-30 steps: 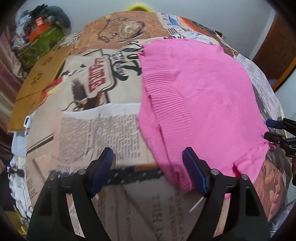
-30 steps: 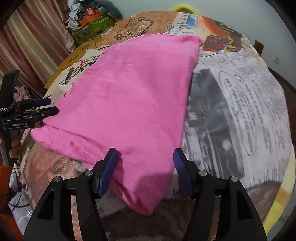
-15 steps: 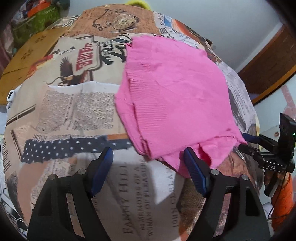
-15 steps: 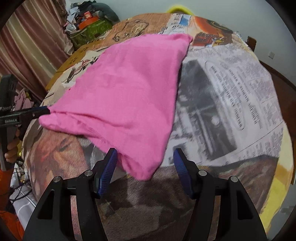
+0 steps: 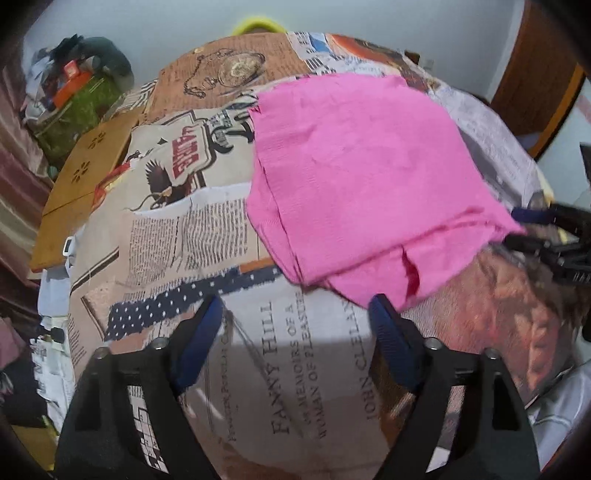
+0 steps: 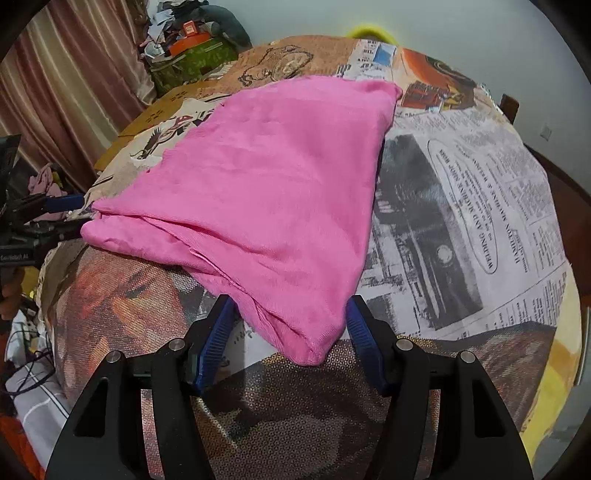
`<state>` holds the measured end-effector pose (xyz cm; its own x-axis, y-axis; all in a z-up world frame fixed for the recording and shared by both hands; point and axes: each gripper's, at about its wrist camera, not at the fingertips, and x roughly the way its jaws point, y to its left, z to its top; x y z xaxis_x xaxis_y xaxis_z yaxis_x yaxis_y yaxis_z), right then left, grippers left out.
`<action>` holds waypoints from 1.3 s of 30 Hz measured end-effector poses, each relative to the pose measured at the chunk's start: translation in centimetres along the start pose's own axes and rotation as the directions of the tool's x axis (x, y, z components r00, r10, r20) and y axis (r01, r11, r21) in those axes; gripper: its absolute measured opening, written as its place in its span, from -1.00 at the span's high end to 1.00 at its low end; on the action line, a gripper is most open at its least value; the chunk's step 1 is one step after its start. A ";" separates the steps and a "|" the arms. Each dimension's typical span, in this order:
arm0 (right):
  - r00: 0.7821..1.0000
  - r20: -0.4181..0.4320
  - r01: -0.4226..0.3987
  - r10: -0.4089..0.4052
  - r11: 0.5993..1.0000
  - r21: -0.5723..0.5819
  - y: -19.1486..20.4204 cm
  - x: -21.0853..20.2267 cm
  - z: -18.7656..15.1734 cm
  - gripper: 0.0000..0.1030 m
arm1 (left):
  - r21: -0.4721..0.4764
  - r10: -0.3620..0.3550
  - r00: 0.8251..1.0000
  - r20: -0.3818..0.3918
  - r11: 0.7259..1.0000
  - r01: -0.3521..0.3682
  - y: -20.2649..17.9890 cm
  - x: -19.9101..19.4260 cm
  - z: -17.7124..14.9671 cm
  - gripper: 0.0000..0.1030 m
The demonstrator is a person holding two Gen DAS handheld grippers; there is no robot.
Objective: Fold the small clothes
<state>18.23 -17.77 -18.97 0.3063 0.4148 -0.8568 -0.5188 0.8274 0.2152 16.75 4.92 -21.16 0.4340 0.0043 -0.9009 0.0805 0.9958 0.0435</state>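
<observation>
A pink knitted garment (image 5: 362,177) lies folded flat on the newspaper-print tablecloth (image 5: 192,236); it also shows in the right wrist view (image 6: 273,192). My left gripper (image 5: 295,332) is open and empty, just short of the garment's near edge. My right gripper (image 6: 291,332) is open, its jaws standing either side of the garment's near corner without closing on it. In the left wrist view the right gripper (image 5: 532,229) shows at the garment's right corner. In the right wrist view the left gripper (image 6: 59,214) shows at its left corner.
A wooden board (image 5: 85,184) lies at the table's left edge. A green bag with clutter (image 5: 77,107) stands beyond it, with curtains (image 6: 66,92) behind. A yellow object (image 5: 258,24) peeks over the far edge. A wooden door (image 5: 539,85) is at the right.
Both grippers have drawn back toward the near table edge and stayed open. The garment's near edge now lies flatter and further from my left gripper.
</observation>
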 end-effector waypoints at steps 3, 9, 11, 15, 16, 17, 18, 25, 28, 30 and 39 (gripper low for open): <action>1.000 -0.001 -0.007 0.007 1.000 -0.008 0.3 0.3 -0.1 -0.14 | -0.007 0.001 1.000 0.011 1.000 -0.001 0.1 0.3 -0.3 -0.79; 0.999 0.006 -0.042 0.042 0.999 0.000 0.2 0.7 -0.3 -0.08 | -0.058 -0.071 0.997 0.016 0.996 0.072 0.1 1.5 0.8 -0.83; 0.998 0.010 -0.055 0.055 0.998 -0.005 0.4 0.7 -0.2 0.14 | -0.043 -0.063 0.996 0.057 0.997 0.066 -0.2 1.7 1.4 -0.81; 0.998 0.010 -0.064 0.064 0.998 -0.025 1.1 0.9 -0.1 0.52 | 0.015 -0.072 0.993 0.098 0.997 0.071 -1.4 2.3 2.0 -0.31; 0.998 0.008 -0.064 0.064 0.998 -0.029 1.2 1.0 -0.1 0.62 | 0.026 -0.085 0.991 0.101 0.996 0.083 -1.7 2.4 2.2 -0.10; 0.998 0.008 -0.062 0.062 0.998 -0.033 1.3 1.0 0.0 0.66 | 0.040 -0.097 0.990 0.103 0.995 0.094 -2.0 2.4 2.4 0.07; 0.998 0.009 -0.060 0.060 0.998 -0.036 1.3 1.1 0.0 0.74 | 0.048 -0.100 0.990 0.103 0.994 0.095 -2.2 2.5 2.5 0.18; 0.998 0.040 -0.049 0.051 0.997 -0.059 1.7 0.4 0.3 0.84 | 0.052 -0.092 0.991 0.096 0.995 0.087 -2.4 2.4 3.3 0.80; 0.995 0.085 -0.039 0.044 0.997 -0.068 1.7 -0.4 0.9 0.85 | 0.031 -0.101 0.987 0.125 0.995 0.098 -1.8 1.4 4.1 0.81; 0.992 0.116 -0.034 0.041 0.997 -0.065 1.5 -1.1 1.7 0.85 | 0.021 -0.108 0.982 0.156 0.994 0.106 -1.3 0.3 5.0 0.81; 0.969 0.245 0.015 0.005 0.997 -0.081 0.9 -3.7 6.7 0.86 | -0.021 -0.129 0.961 0.246 0.990 0.138 0.2 -1.9 10.6 0.82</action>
<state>21.98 -16.03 -12.41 0.4900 0.4994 -0.7145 -0.5774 0.8000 0.1632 25.46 4.09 -14.87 0.6274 -0.1469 -0.7647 0.1209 0.9885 -0.0907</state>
